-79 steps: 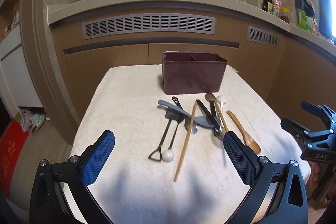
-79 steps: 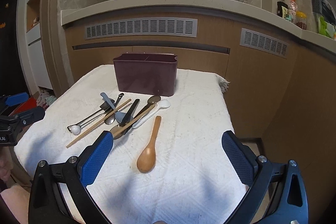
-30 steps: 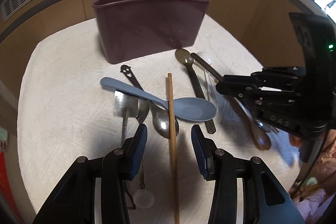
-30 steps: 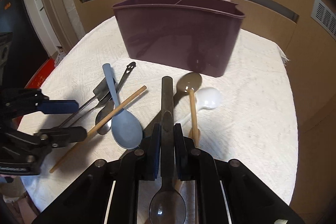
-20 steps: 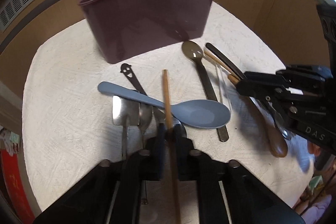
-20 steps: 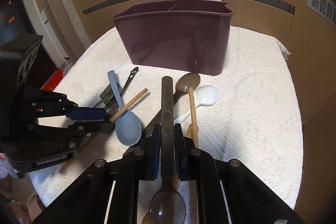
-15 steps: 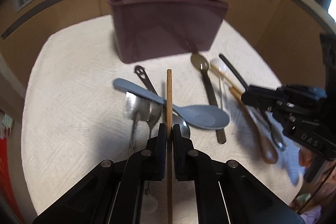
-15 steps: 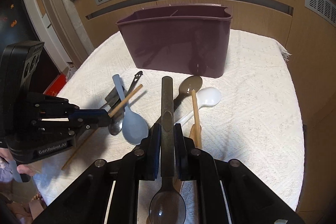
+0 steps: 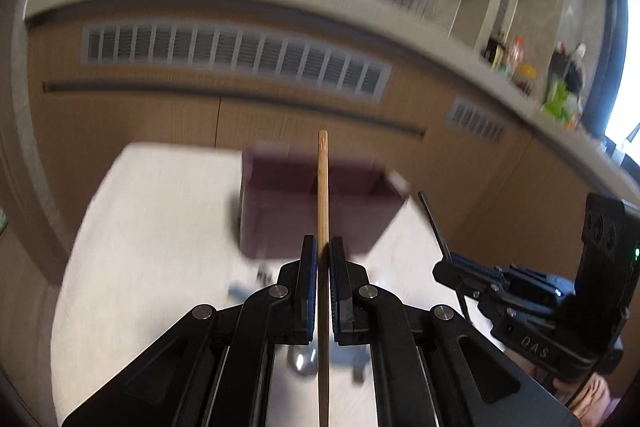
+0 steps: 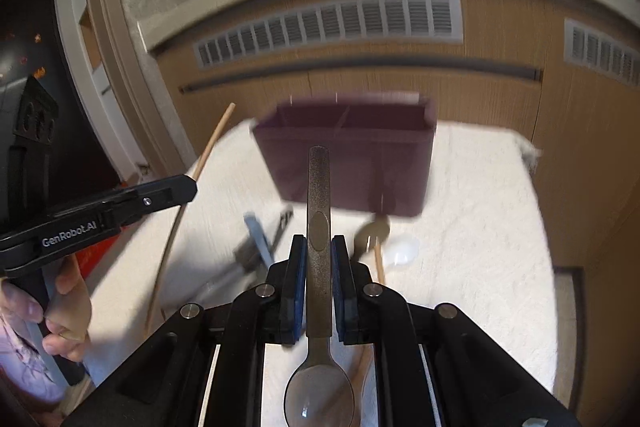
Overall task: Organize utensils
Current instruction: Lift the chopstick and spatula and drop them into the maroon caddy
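My left gripper [image 9: 323,247] is shut on a wooden chopstick [image 9: 322,187], which points ahead over the maroon utensil holder [image 9: 280,215]. My right gripper [image 10: 319,247] is shut on the dark handle of a spoon [image 10: 318,203], its bowl [image 10: 319,399] back near the camera. The maroon holder [image 10: 360,163] stands ahead, and both grippers are lifted above the white cloth. In the right wrist view the left gripper [image 10: 188,187] carries the chopstick [image 10: 212,143] at the left. In the left wrist view the right gripper [image 9: 444,265] is at the right with the spoon handle [image 9: 432,219] sticking up.
Several utensils lie blurred on the white cloth [image 10: 480,227]: a blue spoon [image 10: 256,231], a brown spoon [image 10: 376,227], a white spoon [image 10: 402,251], a wooden chopstick [image 10: 378,263]. A wood-panelled counter [image 10: 400,75] with vents rises behind the table. A hand [image 10: 64,307] holds the left gripper.
The left gripper shut on the chopstick and lifted it off the cloth. Both grippers rose and tilted upward, so the counter and wall now fill the view. The right gripper kept its spoon.
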